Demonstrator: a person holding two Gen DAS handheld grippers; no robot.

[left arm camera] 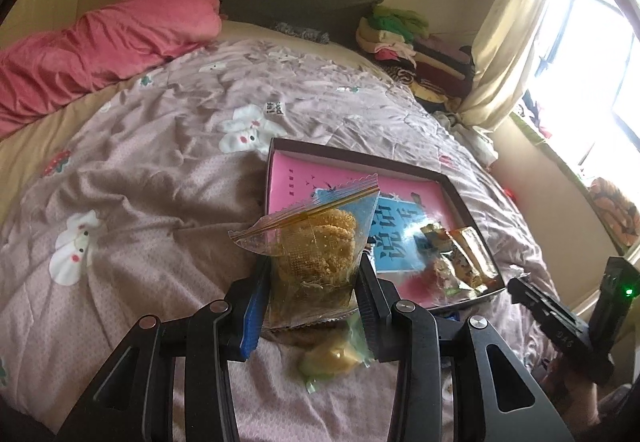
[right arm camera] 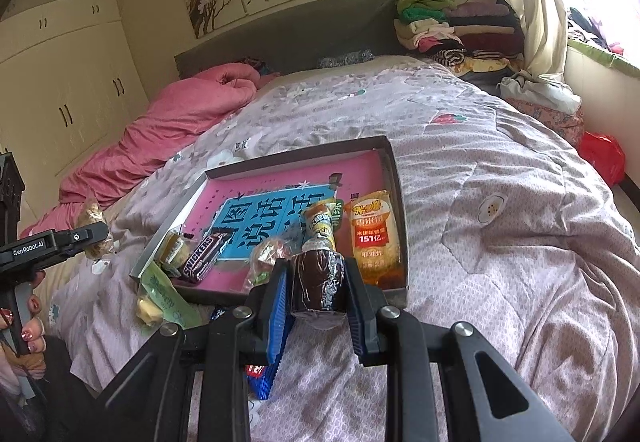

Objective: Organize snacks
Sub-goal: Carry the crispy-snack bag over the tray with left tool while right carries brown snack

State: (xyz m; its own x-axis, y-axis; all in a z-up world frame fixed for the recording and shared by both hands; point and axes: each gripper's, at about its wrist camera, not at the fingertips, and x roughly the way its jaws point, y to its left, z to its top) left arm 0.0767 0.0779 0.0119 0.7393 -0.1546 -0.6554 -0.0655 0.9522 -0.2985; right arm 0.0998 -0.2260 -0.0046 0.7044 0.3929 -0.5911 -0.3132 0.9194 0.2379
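My left gripper is shut on a clear bag of golden cracker, held above the bedspread just left of the shallow box with a pink and blue bottom. My right gripper is shut on a dark brown wrapped cake snack at the box's near edge. In the box lie a Snickers bar, an orange rice-cracker pack, a yellow-wrapped snack and a clear wrapped candy. A green-wrapped pastry lies on the bed under the left gripper; it also shows in the right wrist view.
A blue packet lies on the bedspread under the right gripper. A pink quilt lies along the bed's left side. Folded clothes are stacked by the headboard. A curtain and window are on the right.
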